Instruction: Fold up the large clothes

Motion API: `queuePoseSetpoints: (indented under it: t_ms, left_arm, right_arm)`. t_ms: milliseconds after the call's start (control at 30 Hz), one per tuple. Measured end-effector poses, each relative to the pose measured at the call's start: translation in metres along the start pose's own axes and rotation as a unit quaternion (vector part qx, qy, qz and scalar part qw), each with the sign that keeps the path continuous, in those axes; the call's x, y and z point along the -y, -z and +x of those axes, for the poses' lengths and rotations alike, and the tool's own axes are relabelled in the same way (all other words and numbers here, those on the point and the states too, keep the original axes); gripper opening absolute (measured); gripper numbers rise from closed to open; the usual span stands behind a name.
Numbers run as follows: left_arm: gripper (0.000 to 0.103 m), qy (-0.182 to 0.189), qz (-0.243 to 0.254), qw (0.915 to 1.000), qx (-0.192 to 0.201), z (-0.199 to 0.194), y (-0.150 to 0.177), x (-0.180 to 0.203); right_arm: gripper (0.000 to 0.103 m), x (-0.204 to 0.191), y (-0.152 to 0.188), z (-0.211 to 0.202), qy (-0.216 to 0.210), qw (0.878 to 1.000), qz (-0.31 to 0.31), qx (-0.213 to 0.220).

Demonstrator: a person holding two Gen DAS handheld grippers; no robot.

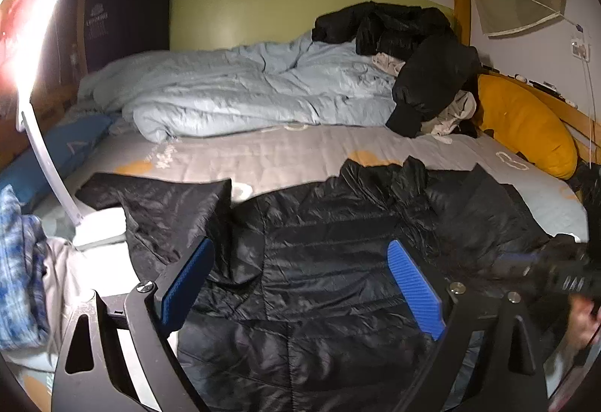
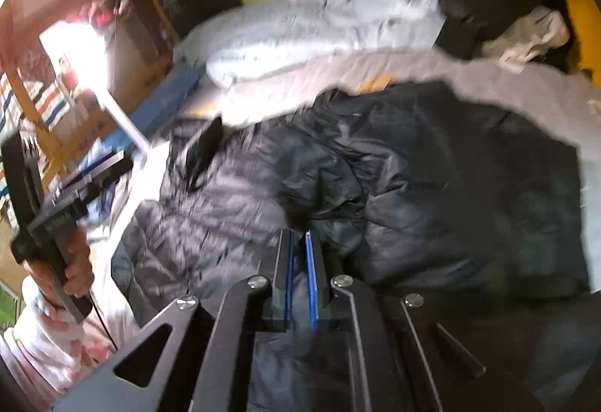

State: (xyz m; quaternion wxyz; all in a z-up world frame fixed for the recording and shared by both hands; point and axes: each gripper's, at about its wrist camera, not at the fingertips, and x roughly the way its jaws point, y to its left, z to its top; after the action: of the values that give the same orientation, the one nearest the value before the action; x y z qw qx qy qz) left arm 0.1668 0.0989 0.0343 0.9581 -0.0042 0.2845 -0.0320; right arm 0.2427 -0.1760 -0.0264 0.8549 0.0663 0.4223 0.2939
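Jacket (image 1: 323,261) hem below frame edge

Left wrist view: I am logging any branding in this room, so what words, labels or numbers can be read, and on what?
Dark cushion against the headboard: a pale crest with lettering beneath, too blurred to read.
Grey bedsheet: pale printed marks, too small to read.
Black puffer jacket: no text visible.
Nothing else legible.

Right wrist view smeared throughout; whether cloth sits between the closed right gripper (image 2: 299,261) pads, indeterminate. Black puffer jacket (image 1: 319,261): hem cut off at six o'clock. Person's hand (image 1: 580,321): blurred, clipped at four o'clock (left wrist view).
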Motion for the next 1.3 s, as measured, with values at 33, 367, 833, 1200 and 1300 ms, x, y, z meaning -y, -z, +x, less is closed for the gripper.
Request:
queuePoseSetpoints:
  t_ms: [33, 367, 833, 1200, 1300]
  left_arm:
    - [0.093, 0.001, 0.0, 1.0, -0.005, 0.004, 0.002, 0.002]
    - [0.093, 0.055, 0.013, 0.9972, -0.049, 0.026, 0.015, 0.032]
    - [0.085, 0.222, -0.036, 0.964, -0.141, 0.069, 0.019, 0.12]
    - [0.001, 0.211, -0.009, 0.9632, -0.166, 0.091, 0.029, 0.145]
    - [0.001, 0.173, 0.002, 0.9769, -0.125, 0.077, 0.018, 0.131]
  right_arm:
    - [0.006, -0.003, 0.002, 0.004, -0.002, 1.0, -0.004, -0.007]
    - [0.057, -0.01, -0.008, -0.041, 0.051, 0.996, -0.029, 0.07]
    - [0.062, 0.093, -0.016, -0.082, 0.197, 0.971, 0.111, 0.081]
    - [0.062, 0.091, -0.006, -0.081, 0.196, 0.975, 0.088, 0.063]
    - [0.062, 0.093, -0.007, -0.082, 0.201, 0.973, 0.09, 0.063]
